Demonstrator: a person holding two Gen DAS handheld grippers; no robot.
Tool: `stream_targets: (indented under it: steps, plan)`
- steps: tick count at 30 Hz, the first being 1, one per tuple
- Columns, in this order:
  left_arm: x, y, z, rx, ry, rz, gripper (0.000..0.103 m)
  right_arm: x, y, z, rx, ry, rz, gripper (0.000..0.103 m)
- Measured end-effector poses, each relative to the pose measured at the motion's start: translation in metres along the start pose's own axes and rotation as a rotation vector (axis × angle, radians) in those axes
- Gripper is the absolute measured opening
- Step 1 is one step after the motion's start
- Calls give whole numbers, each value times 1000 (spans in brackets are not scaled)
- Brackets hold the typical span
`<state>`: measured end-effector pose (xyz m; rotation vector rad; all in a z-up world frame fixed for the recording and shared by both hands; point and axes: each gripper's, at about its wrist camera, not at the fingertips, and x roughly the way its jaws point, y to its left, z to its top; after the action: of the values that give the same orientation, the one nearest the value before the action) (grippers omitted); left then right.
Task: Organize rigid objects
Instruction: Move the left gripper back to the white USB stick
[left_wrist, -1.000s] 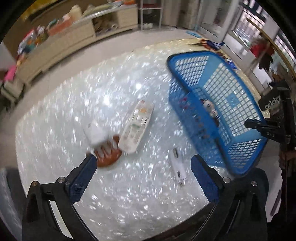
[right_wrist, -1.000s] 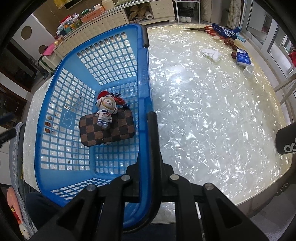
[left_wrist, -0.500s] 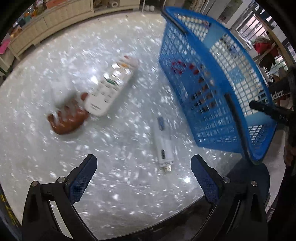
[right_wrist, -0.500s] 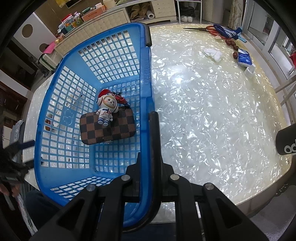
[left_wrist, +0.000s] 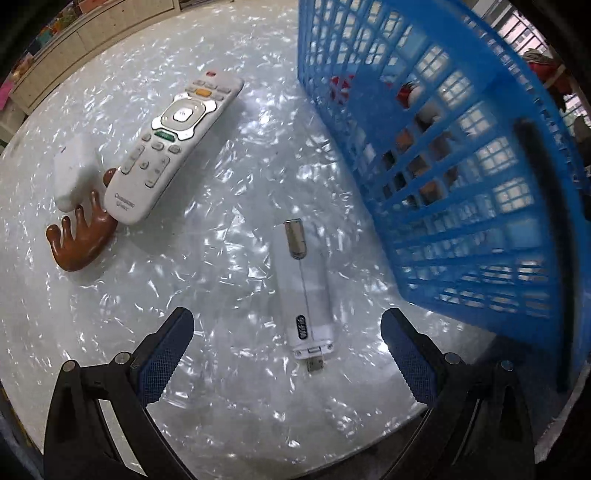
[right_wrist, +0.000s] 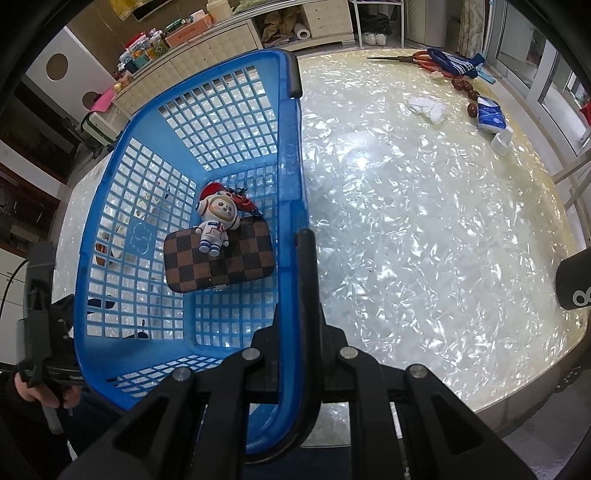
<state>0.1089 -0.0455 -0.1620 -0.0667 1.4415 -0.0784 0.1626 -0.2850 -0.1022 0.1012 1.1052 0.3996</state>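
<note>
I see a big shiny table with a white, pearly top, and bright light sparkles on it. Behind the table is a long, low cream cabinet with lots of colorful stuff piled on top. A paper roll sits in one of its open shelves. White shoes stand on the floor nearby. On my right are big windows with daylight coming in.

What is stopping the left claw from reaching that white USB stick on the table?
Nothing visible. The left claw is open, and the USB stick lies on bare table between its fingers. The remote and blue basket sit off to either side.
</note>
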Motion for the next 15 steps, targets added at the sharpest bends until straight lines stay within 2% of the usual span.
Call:
stream_targets:
  steps: [8, 11, 15]
  plan:
    - [21, -4, 8, -24, 9, 59, 102, 1, -1, 0, -3, 1, 4, 11]
    - [29, -2, 16, -45, 12, 55, 102, 2, -2, 0, 0, 1, 8, 11]
    - [34, 6, 16, -67, 2, 90, 100, 2, -3, -1, 12, -3, 12, 11]
